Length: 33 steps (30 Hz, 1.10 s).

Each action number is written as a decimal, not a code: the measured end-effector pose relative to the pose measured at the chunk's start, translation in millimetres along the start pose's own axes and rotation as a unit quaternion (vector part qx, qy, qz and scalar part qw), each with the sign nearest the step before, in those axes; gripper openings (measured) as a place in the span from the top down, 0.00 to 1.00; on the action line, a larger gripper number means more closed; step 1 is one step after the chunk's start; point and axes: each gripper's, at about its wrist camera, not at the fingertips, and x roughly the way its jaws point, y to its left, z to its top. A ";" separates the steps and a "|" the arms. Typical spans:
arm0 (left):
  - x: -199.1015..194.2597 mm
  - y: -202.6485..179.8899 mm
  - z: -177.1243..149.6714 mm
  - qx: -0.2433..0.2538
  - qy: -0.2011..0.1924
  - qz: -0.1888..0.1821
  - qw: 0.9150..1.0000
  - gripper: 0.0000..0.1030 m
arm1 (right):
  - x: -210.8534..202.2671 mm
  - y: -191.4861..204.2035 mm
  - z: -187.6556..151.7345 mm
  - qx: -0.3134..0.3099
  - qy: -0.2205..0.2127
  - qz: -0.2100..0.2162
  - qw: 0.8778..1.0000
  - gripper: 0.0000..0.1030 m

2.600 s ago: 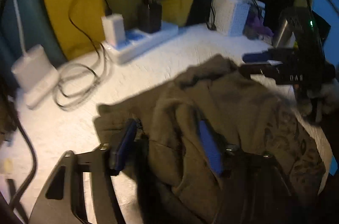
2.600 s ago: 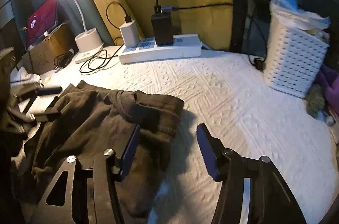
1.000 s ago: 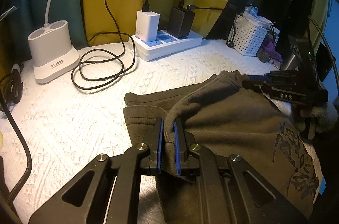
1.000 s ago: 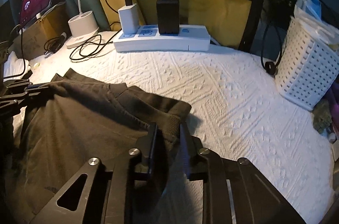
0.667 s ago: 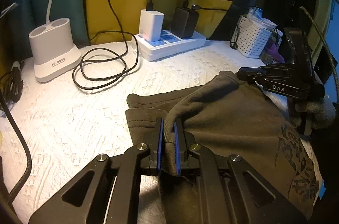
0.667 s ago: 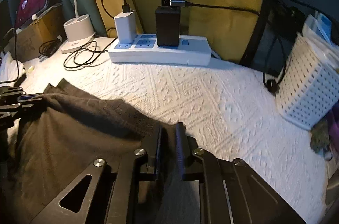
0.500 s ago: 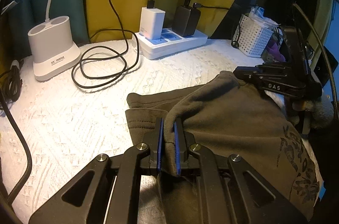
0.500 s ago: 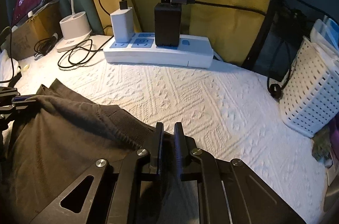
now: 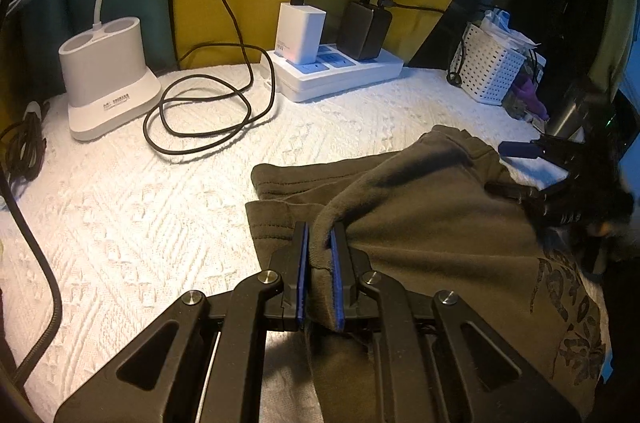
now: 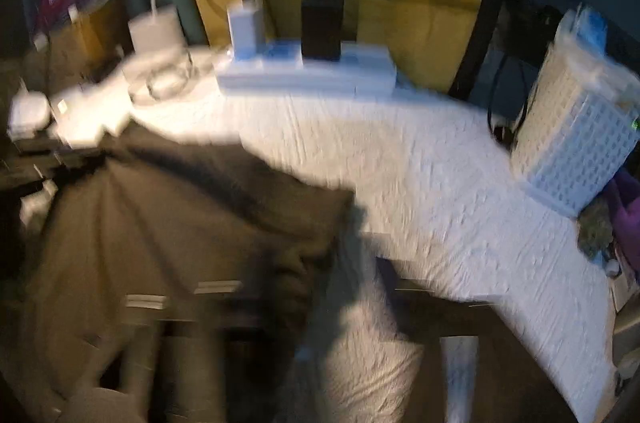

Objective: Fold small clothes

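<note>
The left gripper [image 9: 319,255] slants down, its jaws pinched on a fold of the olive-brown cotton garment [image 9: 432,235] lying on the white textured bedspread [image 9: 160,207]. The right gripper [image 10: 348,287], blurred, has just sprung its jaws wide, with the cloth's corner loose between them. A dark print marks the garment's right side.

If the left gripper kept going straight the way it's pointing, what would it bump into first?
Probably the olive garment itself: the left gripper already pinches its folded edge, and more cloth lies just ahead on the white bedspread.
</note>
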 end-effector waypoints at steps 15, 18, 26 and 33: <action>-90.9 -43.0 -42.1 -0.012 -0.030 -0.053 0.998 0.43 | -69.3 7.6 -45.1 0.018 -0.036 -0.019 0.999 0.12; -97.8 -56.9 -64.4 -0.014 -0.014 -0.077 0.997 0.43 | -88.9 15.7 -60.1 0.024 -0.045 -0.015 0.999 0.12; -106.6 -84.0 -118.4 -0.017 0.025 -0.118 0.992 0.43 | -125.2 35.1 -102.5 0.057 -0.062 0.001 0.996 0.12; -105.9 -89.1 -143.1 -0.022 0.052 -0.117 0.992 0.43 | -142.9 43.4 -142.9 0.089 -0.059 0.018 0.994 0.12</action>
